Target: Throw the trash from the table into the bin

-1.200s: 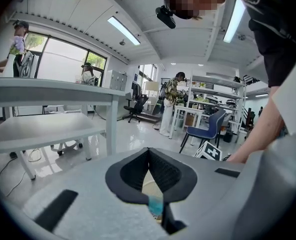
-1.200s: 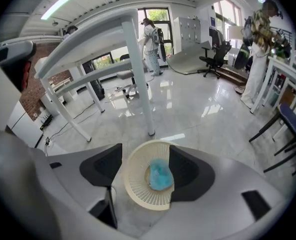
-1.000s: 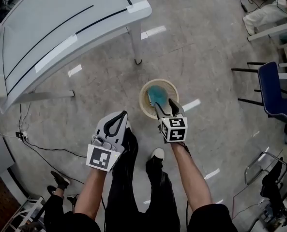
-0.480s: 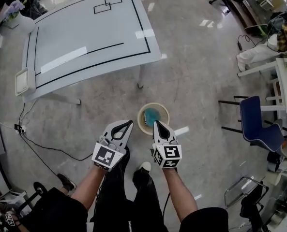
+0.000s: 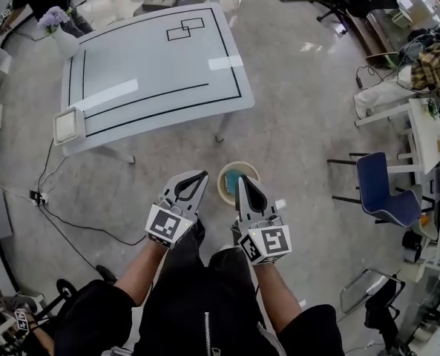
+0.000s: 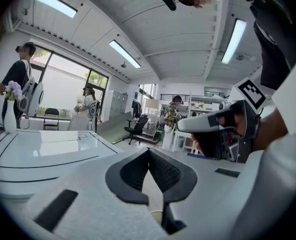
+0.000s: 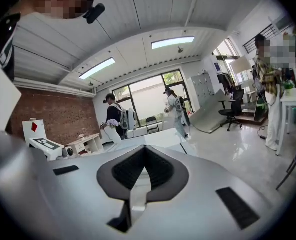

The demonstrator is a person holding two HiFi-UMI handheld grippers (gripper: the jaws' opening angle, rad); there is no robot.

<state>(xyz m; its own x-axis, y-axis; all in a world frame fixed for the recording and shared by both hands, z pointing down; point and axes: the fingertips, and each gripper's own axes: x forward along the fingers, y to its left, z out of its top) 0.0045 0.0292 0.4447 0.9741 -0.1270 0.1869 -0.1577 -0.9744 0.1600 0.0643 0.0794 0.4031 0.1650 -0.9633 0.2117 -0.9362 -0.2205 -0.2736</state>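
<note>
Plainly, the left claw and right claw are closed, empty — bin holds perhaps blue trash.

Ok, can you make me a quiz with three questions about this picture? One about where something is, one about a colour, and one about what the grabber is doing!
1. Where is the bin?
A. on a shelf
B. on the floor near the white table
C. on a bed

2. What colour is the trash inside the bin?
A. teal blue
B. red
C. yellow

3. How are the jaws of the right gripper?
A. wide open
B. squeezing a cup
C. shut with nothing between them

Answers:
1. B, because the head view shows the bin standing on the floor just past the table's near edge.
2. A, because a teal blue lump shows inside the cream rim.
3. C, because the right gripper view shows the two dark pads meeting with nothing between them.
</note>
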